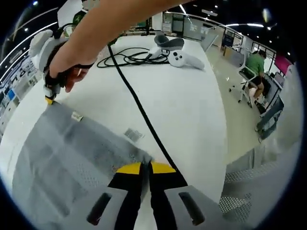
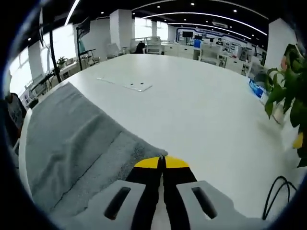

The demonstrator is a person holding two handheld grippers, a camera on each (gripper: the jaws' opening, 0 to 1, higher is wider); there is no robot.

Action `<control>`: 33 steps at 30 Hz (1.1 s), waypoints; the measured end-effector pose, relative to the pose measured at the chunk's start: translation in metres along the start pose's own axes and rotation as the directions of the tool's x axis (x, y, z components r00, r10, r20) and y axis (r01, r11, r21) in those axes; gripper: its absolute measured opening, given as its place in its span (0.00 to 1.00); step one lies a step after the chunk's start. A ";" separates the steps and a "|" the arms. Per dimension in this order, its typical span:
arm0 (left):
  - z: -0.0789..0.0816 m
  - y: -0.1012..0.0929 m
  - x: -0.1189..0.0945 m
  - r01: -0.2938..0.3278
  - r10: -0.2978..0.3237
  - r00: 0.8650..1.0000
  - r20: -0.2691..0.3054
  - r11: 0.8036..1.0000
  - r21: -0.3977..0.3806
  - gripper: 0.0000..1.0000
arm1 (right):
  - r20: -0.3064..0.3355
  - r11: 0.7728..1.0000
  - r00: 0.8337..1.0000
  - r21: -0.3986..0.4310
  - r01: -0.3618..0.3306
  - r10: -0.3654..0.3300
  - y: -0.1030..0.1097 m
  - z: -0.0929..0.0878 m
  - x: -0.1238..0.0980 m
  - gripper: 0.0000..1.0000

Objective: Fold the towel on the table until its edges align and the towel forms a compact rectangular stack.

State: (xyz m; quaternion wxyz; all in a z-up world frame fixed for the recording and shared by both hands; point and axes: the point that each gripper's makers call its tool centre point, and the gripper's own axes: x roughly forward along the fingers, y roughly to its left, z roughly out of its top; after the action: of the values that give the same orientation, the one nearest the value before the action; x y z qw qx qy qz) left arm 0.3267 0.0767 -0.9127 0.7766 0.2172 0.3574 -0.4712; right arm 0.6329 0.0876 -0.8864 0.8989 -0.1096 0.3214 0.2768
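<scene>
The grey towel [image 1: 72, 158] lies flat on the white table [image 1: 192, 110], with white labels along its near edge. My left gripper [image 1: 146, 167] is shut, its yellow tips pinching the towel's corner. In the left gripper view a hand holds my right gripper [image 1: 49, 98] at the towel's far corner, tips down on the cloth. In the right gripper view the towel [image 2: 72, 139] spreads to the left and my right gripper [image 2: 161, 162] is shut on its corner.
A black cable [image 1: 139, 105] runs across the table from a coil toward my left gripper. White controllers [image 1: 175, 52] sit at the far end. A thin clear plate [image 2: 127, 84] lies on the table [image 2: 206, 110], with a plant [image 2: 288, 91] at its right edge. A person sits beyond.
</scene>
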 end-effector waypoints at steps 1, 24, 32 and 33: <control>0.005 0.001 -0.004 0.010 -0.009 0.999 0.036 1.000 -0.010 0.04 | -0.002 1.000 1.000 -0.008 0.011 -0.011 0.000 0.004 -0.004 0.00; 0.081 0.019 -0.115 -0.023 0.032 0.942 0.335 0.999 -0.031 0.04 | -0.107 0.993 0.988 -0.056 0.104 -0.110 0.005 0.052 -0.031 0.00; 0.092 0.030 -0.147 -0.044 0.054 0.913 0.405 0.998 -0.032 0.04 | -0.093 0.990 0.987 -0.068 0.124 -0.130 0.010 0.084 -0.044 0.00; 0.093 0.031 -0.153 -0.045 0.056 0.907 0.418 0.998 -0.038 0.04 | -0.089 0.990 0.987 -0.065 0.127 -0.132 0.011 0.090 -0.044 0.00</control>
State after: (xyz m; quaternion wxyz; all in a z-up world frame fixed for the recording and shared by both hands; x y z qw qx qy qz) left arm 0.3409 0.1166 -0.7365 0.8499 0.1097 0.1834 -0.4816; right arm 0.6448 0.1118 -0.7893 0.8954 -0.1696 0.3469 0.2217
